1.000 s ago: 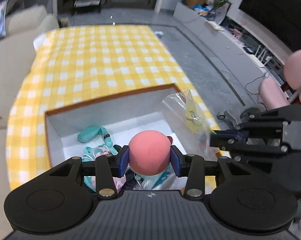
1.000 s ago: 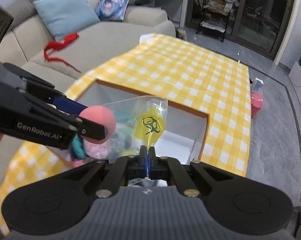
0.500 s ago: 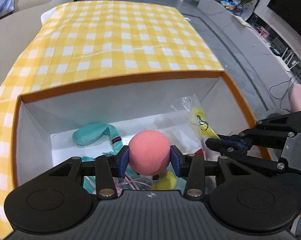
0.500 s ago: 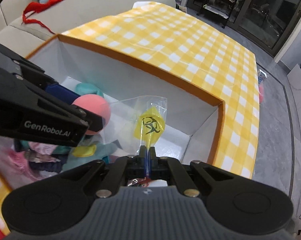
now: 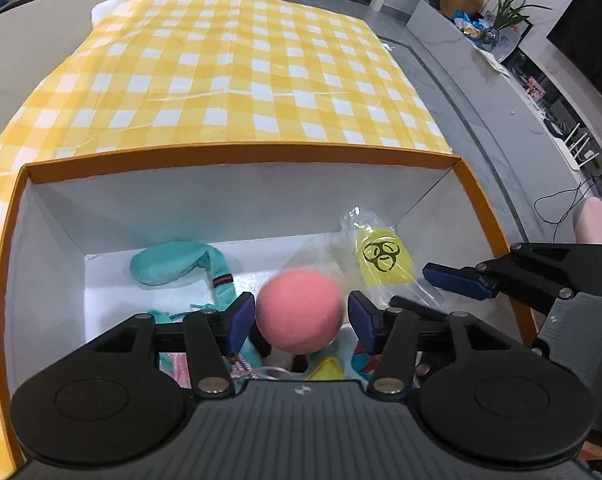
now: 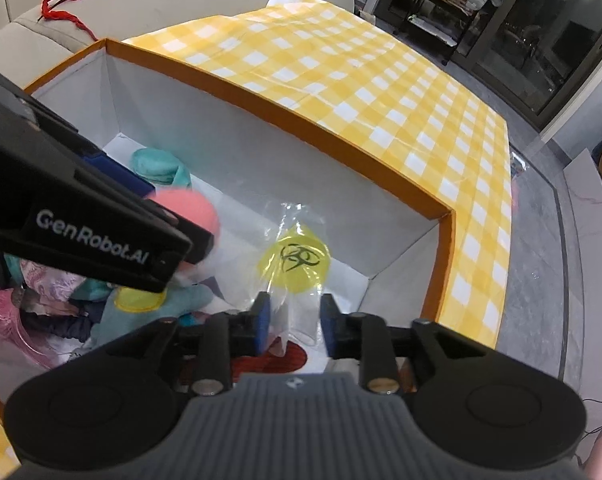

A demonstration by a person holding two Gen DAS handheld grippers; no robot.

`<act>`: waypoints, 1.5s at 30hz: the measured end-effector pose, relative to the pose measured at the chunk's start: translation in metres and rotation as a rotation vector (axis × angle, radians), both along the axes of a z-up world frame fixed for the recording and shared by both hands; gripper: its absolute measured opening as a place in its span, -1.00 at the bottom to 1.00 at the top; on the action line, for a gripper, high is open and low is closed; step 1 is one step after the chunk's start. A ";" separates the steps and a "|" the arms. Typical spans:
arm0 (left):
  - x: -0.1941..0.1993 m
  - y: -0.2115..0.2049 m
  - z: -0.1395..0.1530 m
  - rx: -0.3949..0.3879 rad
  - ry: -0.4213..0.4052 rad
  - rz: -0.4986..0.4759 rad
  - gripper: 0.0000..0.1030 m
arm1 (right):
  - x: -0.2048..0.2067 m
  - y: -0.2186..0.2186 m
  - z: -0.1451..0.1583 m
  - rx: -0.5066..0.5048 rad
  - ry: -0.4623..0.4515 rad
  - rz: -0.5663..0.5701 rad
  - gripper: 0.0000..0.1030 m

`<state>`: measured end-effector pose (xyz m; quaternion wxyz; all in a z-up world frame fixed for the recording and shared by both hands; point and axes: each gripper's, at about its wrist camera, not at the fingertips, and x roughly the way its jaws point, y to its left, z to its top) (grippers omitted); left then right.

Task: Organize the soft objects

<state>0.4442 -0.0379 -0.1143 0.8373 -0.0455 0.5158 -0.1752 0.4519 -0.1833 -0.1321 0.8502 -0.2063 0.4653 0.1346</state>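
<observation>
Left gripper [image 5: 301,322] is springing apart, its jaws releasing the pink ball [image 5: 299,310], now loose between them above the box [image 5: 237,152]. Right gripper [image 6: 293,322] is parting too, the clear bag [image 6: 297,264] slipping free: both deliveries landing.

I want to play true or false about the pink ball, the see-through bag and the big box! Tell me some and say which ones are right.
1. The left tongs are squeezing the pink ball tight. False: they are open, with gaps on both sides of the ball, which looks blurred.
2. The right tongs are open. True: the clear bag sits loose between them.
3. The bag has a yellow piece with a black symbol inside. True.
4. The box has a blue rim. False: the rim is orange, the inside white.
5. A teal soft thing lies in the box. True.
</observation>
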 end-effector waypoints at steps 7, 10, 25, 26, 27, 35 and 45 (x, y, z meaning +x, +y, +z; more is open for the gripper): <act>0.001 -0.005 -0.001 0.011 -0.005 0.026 0.39 | -0.003 -0.001 -0.004 -0.003 0.006 0.019 0.14; -0.004 -0.005 0.002 0.020 -0.024 0.021 0.38 | -0.005 -0.001 -0.002 -0.005 -0.002 0.024 0.32; -0.042 0.012 0.056 0.047 -0.129 0.039 0.38 | -0.023 -0.015 0.055 0.128 -0.006 -0.045 0.50; -0.045 0.013 0.063 0.045 -0.139 0.040 0.38 | -0.028 -0.015 0.063 0.133 -0.014 -0.044 0.50; -0.051 0.015 0.072 0.042 -0.150 0.040 0.38 | -0.033 -0.016 0.070 0.141 -0.022 -0.043 0.50; -0.109 0.022 0.139 0.065 -0.285 0.045 0.34 | -0.088 -0.017 0.148 0.192 -0.116 -0.068 0.52; -0.227 0.039 0.206 0.078 -0.390 0.040 0.34 | -0.224 -0.019 0.228 0.289 -0.241 -0.099 0.59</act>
